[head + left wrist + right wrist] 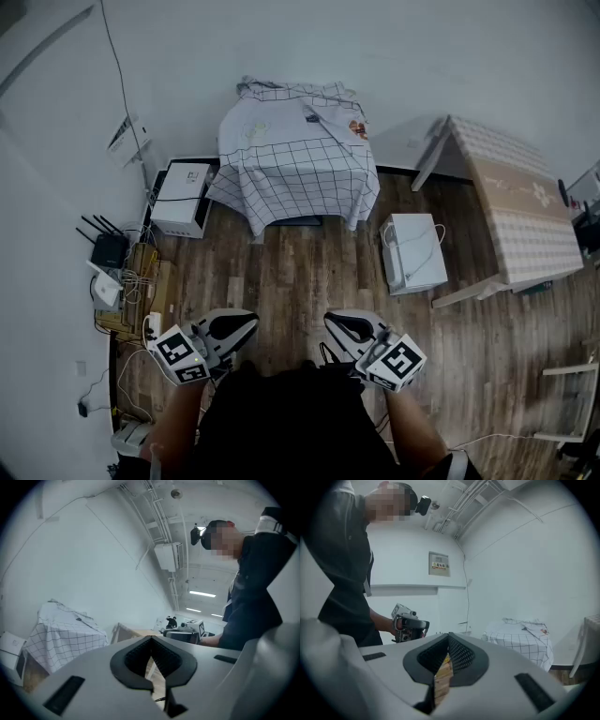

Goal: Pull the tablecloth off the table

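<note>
Looking steeply down from head height onto a wooden floor (300, 272). Showing the tablecloth (291, 164), white with a black grid, lying draped over a small counter at 12 o'clock against the far wall. Hanging down the front and sides, hiding the counter almost wholly.

Holding the left tongs (236, 328) at 7 o'clock and the right tongs (345, 328) at 5 o'clock, both close to the body and well apart from the cloth. Holding both pairs pressed together, pinching nothing, pointing roughly level.

Judging the pull as not yet begun, with the approach being the step in hand. Doing it well probably meaning:
- stepping up to the front edge;
- spreading both tongs before reaching the cloth;
- biting the hanging hem near its two front corners, gathering enough fabric for a firm pinch;
- drawing back low and evenly on both sides, avoiding a one-sided tug bunching the cloth.

Minding what look like small things or folds on top near the far right corner, too small to identify. Minding also the white box (412, 253) on the floor at 3 o'clock, beside the walking path.
</note>
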Available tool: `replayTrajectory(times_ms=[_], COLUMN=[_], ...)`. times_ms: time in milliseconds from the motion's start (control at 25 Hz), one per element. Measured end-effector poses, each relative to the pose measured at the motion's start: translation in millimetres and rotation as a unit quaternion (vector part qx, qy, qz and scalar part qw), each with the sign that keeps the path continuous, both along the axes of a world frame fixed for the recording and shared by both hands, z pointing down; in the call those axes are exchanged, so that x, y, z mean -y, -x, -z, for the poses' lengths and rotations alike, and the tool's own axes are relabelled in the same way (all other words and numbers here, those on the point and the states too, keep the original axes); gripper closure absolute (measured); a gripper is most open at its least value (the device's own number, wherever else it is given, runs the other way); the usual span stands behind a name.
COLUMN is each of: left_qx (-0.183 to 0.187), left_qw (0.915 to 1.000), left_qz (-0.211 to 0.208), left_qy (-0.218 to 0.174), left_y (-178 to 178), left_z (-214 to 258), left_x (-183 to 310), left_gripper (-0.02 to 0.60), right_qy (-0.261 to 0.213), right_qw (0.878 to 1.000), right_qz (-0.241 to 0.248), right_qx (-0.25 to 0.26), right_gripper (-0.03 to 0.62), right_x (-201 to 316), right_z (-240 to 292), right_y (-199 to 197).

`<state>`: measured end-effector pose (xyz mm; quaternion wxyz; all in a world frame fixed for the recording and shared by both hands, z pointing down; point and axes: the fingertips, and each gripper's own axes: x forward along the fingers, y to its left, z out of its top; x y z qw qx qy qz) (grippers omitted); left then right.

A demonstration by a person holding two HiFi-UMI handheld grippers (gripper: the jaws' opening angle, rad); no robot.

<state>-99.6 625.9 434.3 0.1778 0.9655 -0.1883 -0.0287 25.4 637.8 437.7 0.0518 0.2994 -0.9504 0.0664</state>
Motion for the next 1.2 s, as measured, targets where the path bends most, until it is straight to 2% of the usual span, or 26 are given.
replayTrajectory(times_ms=[120,360,600,720,960,1200], left_qx=[0.012,0.020,0.044,0.056,0.057,0.040], left_qw=[0.9996,0.9992,0.9976,0.9958,0.9921,0.9921], left_qz=[0.024,0.027,0.030,0.045,0.087,0.083], left_qy=[0.008,0.020,0.045,0.055,0.069,0.085], left_y=[-11.8,-48.2,-74.8,-65.9,-37.1,-33.5], left_z=[-6.2,-18.3,-38.3,-42.5,-46.2,-60.7], left_x=[5.0,3.6,-7.0,-1.3,41.7,100.2], left_gripper=[0.568,0.568,0.569,0.569,0.569,0.569], right_qy=[0.003,0.011,0.008,0.014,0.025,0.042], right_qw=[1.000,1.000,1.000,1.000,0.999,0.999], right_qz=[0.005,0.012,0.015,0.010,0.020,0.012], right_qx=[-0.016,-0.022,0.000,0.006,0.027,0.018], right_gripper=[0.576,0.574,0.572,0.572,0.572,0.572], right_x=[2.9,8.2,14.0,23.5,58.3,110.6], right_z=[-7.5,-20.9,-29.2,-34.9,-39.9,-48.3], right_y=[-21.4,-57.9,-85.6,-92.6,-90.4,-83.4])
